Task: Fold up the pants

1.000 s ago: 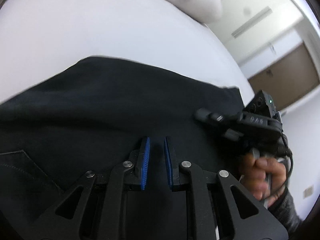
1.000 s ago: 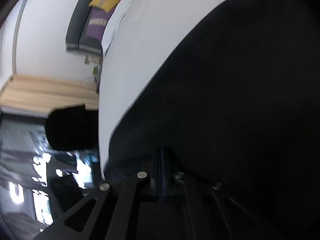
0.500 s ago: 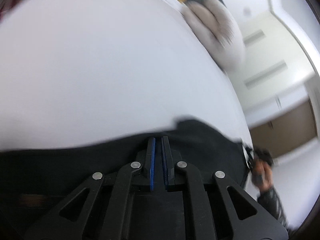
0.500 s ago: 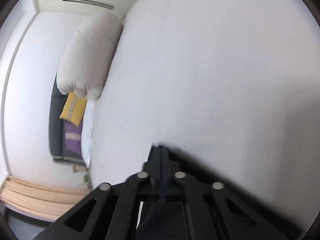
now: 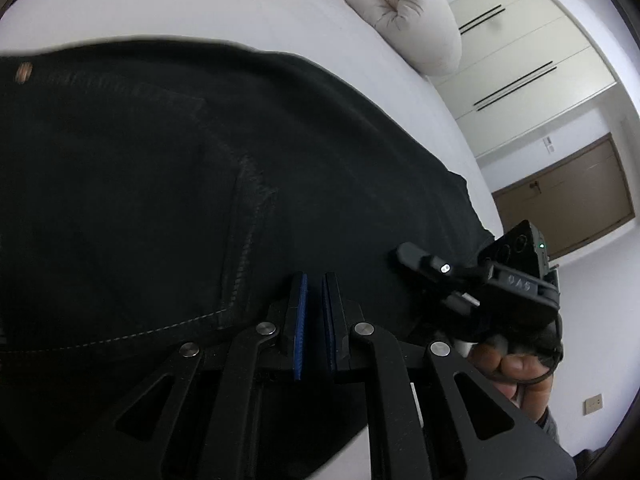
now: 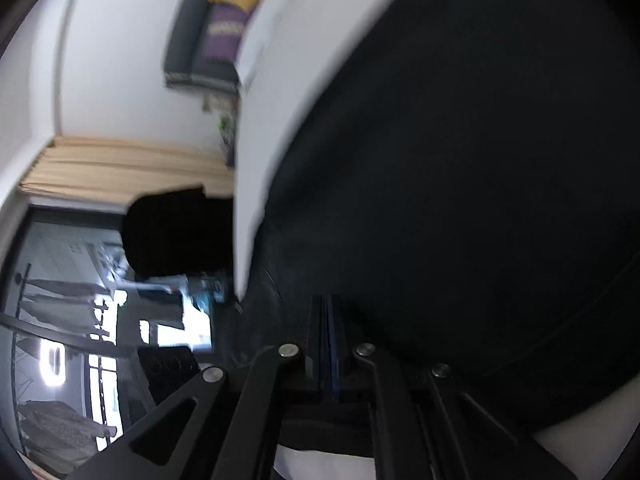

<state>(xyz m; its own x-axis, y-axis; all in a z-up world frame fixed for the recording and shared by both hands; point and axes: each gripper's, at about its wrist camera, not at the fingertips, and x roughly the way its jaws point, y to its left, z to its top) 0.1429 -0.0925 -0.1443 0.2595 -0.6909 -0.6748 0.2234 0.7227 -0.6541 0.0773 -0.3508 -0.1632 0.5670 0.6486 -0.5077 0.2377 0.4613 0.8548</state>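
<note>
Black pants [image 5: 168, 184] lie spread on a white bed [image 5: 200, 8], covering most of the sheet nearest both cameras. Waistband with a copper rivet runs near the far left of the left wrist view; a stitched pocket seam curves down through the middle of the cloth. The pants' right-hand end stops just short of the bed's right edge.

Left gripper [image 5: 314, 312]: jaws nearly closed. A narrow slit shows between the two blue pads [image 5: 301, 320], and only dark cloth shows through it. Whether a fold of the pants is pinched there cannot be told; the jaws sit low over the fabric, close to the pocket seam.

Right gripper [image 6: 326, 340]: jaws fully closed, pad faces together with no gap. In its own view they rest against or just above the pants [image 6: 460, 160], near the cloth's edge where white sheet [image 6: 248, 216] shows; this view is blurred, and a grip on the cloth cannot be confirmed. In the left wrist view the right gripper [image 5: 416, 260] reaches over the pants' right-hand end, with the person's hand [image 5: 508, 368] wrapped around its handle off the bed's right edge.

A rolled cream duvet [image 5: 400, 12] sits at the far corner of the bed. Beyond it, white wardrobe doors [image 5: 520, 40] and a brown door [image 5: 568, 204]. The right wrist view shows a dark sofa with yellow and purple cushions [image 6: 228, 20] past the bed's far end, and a window [image 6: 60, 320].
</note>
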